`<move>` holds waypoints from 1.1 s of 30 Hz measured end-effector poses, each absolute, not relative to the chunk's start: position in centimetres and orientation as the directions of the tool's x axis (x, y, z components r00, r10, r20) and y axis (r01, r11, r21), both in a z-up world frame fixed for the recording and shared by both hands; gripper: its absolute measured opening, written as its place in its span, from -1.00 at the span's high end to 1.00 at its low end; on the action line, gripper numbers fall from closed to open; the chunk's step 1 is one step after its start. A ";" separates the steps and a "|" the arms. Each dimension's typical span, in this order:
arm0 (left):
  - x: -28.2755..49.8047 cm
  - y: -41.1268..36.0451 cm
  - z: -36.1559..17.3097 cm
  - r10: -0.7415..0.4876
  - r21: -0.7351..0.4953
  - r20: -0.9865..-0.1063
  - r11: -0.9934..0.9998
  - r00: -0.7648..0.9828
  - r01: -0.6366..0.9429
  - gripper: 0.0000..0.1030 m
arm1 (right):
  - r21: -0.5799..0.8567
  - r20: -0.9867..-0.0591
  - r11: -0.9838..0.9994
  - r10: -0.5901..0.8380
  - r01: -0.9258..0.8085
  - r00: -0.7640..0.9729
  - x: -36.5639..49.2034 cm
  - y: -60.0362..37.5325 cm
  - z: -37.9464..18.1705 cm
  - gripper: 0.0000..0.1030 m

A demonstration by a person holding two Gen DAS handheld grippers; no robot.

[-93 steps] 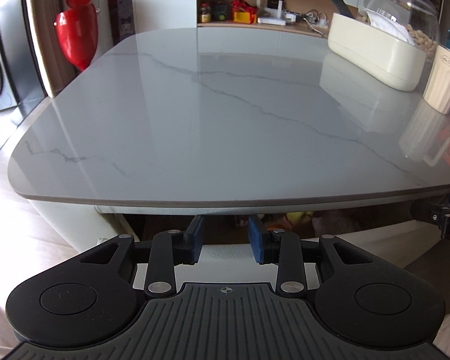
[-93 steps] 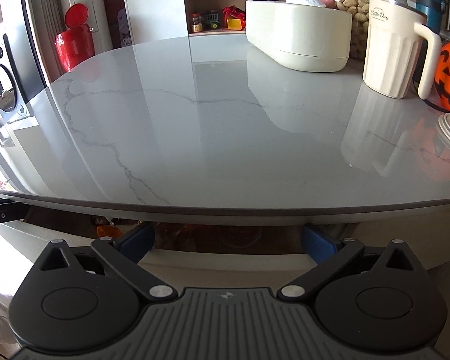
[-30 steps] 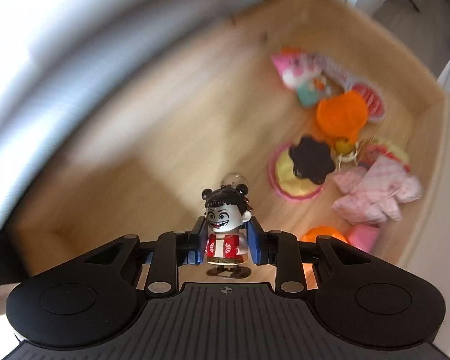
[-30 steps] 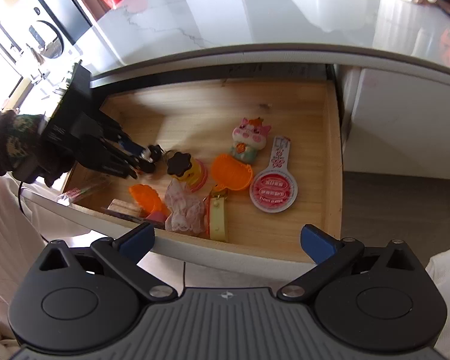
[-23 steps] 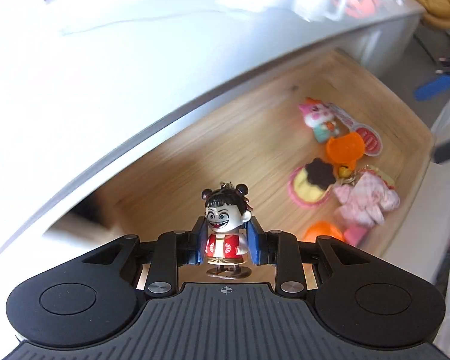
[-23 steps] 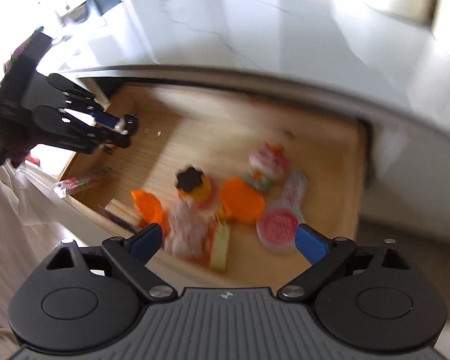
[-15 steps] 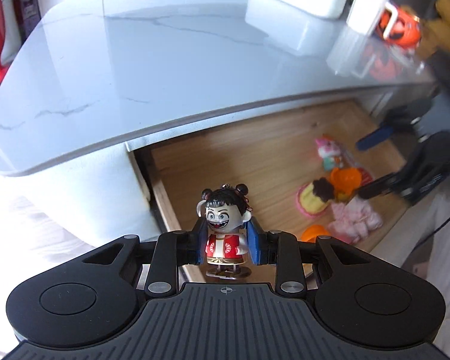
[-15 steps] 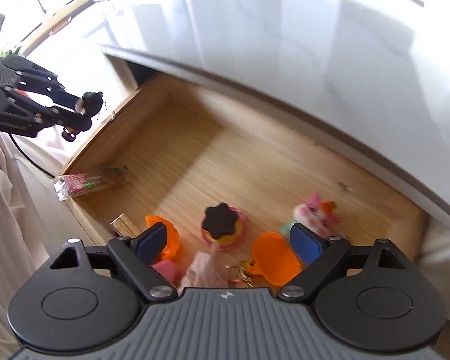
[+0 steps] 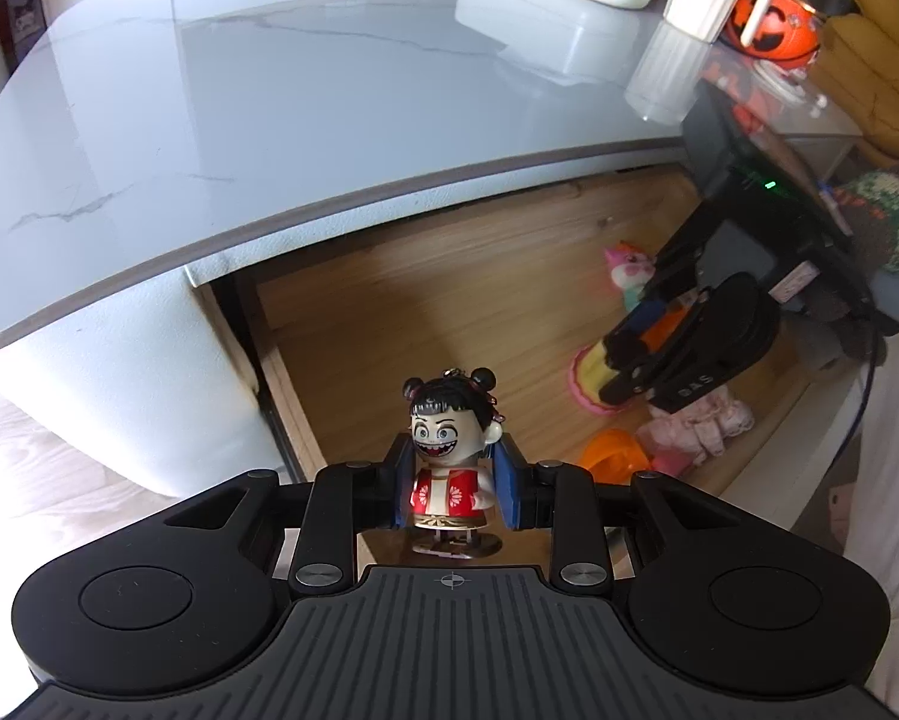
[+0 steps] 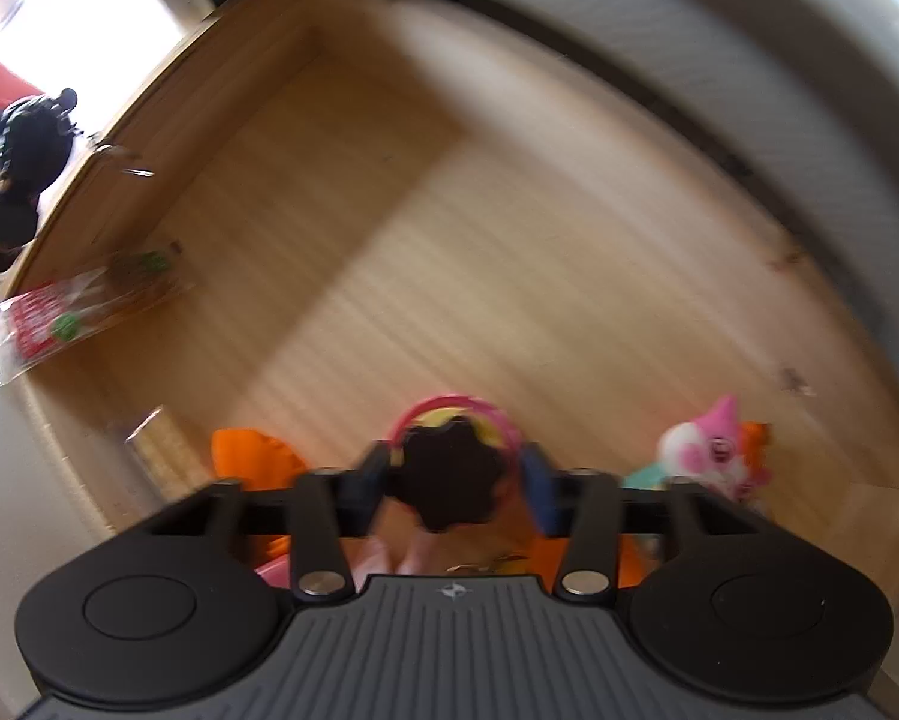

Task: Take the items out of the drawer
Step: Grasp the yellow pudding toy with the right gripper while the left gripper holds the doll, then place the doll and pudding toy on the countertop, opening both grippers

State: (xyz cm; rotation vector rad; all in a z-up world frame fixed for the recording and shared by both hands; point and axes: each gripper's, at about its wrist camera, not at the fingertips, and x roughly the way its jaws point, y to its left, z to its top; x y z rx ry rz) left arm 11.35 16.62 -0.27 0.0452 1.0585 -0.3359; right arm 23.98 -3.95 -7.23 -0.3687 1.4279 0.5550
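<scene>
Wooden drawer (image 9: pixel 449 312) stands open — left tongs (image 9: pixel 452 489) clamp a grinning figurine (image 9: pixel 449 450); right tongs (image 10: pixel 454 483) straddle a flower-topped toy (image 10: pixel 449 474), grip unclear.

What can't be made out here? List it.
- Right gripper grip on the cupcake toy: right wrist view is motion-blurred.
- Cupcake toy in left wrist view: right gripper covers most of it.
- Figurine back: faces away from the camera.
</scene>
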 end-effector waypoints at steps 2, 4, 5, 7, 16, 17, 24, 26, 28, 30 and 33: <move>11.1 16.2 -0.2 -0.196 -0.058 -0.874 0.951 0.445 0.305 0.39 | 0.084 -0.985 0.809 0.155 -0.582 0.073 23.4 -4.0 -6.3 0.19; 11.1 15.3 -0.2 -0.160 -0.010 -0.884 0.946 0.440 0.325 0.39 | 0.079 -0.975 0.791 0.188 -0.607 0.118 22.4 -4.6 -4.4 0.19; 11.1 14.9 0.0 -0.157 -0.003 -0.886 0.943 0.437 0.333 0.39 | 0.074 -0.969 0.789 0.202 -0.610 0.145 21.9 -5.1 -3.2 0.19; 11.0 13.9 0.7 -0.163 0.004 -0.883 0.935 0.441 0.355 0.39 | 0.082 -0.951 0.795 0.243 -0.600 0.191 20.9 -6.7 -0.6 0.19; 13.9 8.5 11.2 -0.279 0.019 -0.693 0.915 0.664 0.403 0.39 | 0.123 -0.752 0.879 0.386 -0.461 0.535 19.7 -15.3 13.5 0.19; 15.2 8.4 12.0 -0.303 -0.021 -0.665 0.921 0.682 0.388 0.39 | 0.114 -0.730 0.892 0.374 -0.438 0.572 20.4 -16.0 14.6 0.19; 27.0 6.5 8.0 -0.258 -0.145 -0.744 0.963 0.617 0.228 0.39 | 0.174 -0.780 0.931 0.329 -0.321 0.533 29.2 -17.4 13.1 0.19; 28.3 6.4 6.2 -0.222 -0.120 -0.757 0.972 0.614 0.204 0.39 | 0.168 -0.810 0.941 0.301 -0.293 0.503 31.4 -16.9 11.3 0.19; 28.6 6.5 5.0 -0.227 -0.134 -0.748 0.972 0.624 0.192 0.34 | 0.141 -0.830 0.950 0.267 -0.280 0.489 32.7 -16.8 9.8 0.19; 28.9 6.7 4.7 -0.236 -0.153 -0.724 0.971 0.648 0.183 0.35 | 0.110 -0.845 0.957 0.233 -0.270 0.481 33.6 -16.6 8.7 0.19; 28.5 6.7 4.4 -0.237 -0.131 -0.704 0.970 0.670 0.206 0.35 | 0.122 -0.832 0.955 0.247 -0.271 0.496 34.0 -16.9 8.3 0.12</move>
